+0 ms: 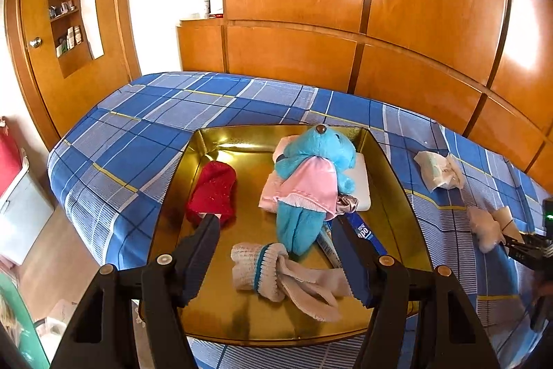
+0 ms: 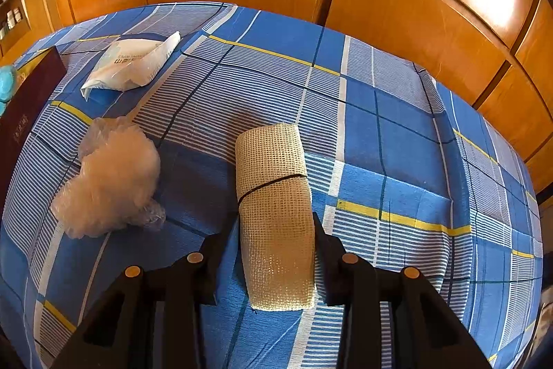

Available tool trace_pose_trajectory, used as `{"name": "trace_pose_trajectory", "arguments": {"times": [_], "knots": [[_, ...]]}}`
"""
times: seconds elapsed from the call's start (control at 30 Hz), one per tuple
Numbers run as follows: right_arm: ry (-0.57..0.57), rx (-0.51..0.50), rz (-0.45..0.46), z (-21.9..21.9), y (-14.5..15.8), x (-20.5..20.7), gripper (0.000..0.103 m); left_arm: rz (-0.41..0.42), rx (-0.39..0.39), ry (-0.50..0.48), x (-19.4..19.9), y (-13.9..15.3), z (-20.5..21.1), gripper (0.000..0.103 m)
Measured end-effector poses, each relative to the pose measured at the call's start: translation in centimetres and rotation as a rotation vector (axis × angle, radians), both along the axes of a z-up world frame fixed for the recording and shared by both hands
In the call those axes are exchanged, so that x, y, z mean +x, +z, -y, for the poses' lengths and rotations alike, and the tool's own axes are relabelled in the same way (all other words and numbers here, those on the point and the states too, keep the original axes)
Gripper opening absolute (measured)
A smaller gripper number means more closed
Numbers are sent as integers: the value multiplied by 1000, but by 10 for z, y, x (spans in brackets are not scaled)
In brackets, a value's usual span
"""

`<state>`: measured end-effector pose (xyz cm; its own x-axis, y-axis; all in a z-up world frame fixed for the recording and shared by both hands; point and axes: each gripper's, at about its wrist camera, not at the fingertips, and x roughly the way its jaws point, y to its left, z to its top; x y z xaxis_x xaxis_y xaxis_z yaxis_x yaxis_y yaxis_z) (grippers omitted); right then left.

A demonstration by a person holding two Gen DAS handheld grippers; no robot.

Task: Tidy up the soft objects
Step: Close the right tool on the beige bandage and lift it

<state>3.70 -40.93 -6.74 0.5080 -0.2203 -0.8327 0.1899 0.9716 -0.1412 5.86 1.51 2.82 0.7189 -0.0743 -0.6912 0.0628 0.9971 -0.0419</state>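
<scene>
Right hand-held gripper [image 2: 276,230] pinching beige mesh roll [image 2: 274,213]; left hand-held gripper [image 1: 276,251] spread wide.

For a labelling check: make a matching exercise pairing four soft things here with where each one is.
Things:
1. blue plush toy
2. red sock
3. beige mesh roll
4. clear plastic wad

Places:
A. loose on the bedspread
B. left part of the gold tray
C. between the right gripper fingers
D. lying on the pink cloth

Pairs: 1-D, 2-B, 3-C, 4-A
</scene>
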Motion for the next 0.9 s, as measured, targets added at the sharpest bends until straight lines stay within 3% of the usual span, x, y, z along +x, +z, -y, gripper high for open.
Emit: {"name": "trace_pose_trajectory", "arguments": {"times": [0.37,0.6,0.9], "knots": [[-4,-8,-3,0,0,1,37,-2,-18,27,-5,2,-15,68],[-60,45,-29,3,4,5,36,1,-25,42,-9,3,-25,68],[-75,122,48,-5,33,4,36,-7,-40,68,-13,-3,-40,68]]}}
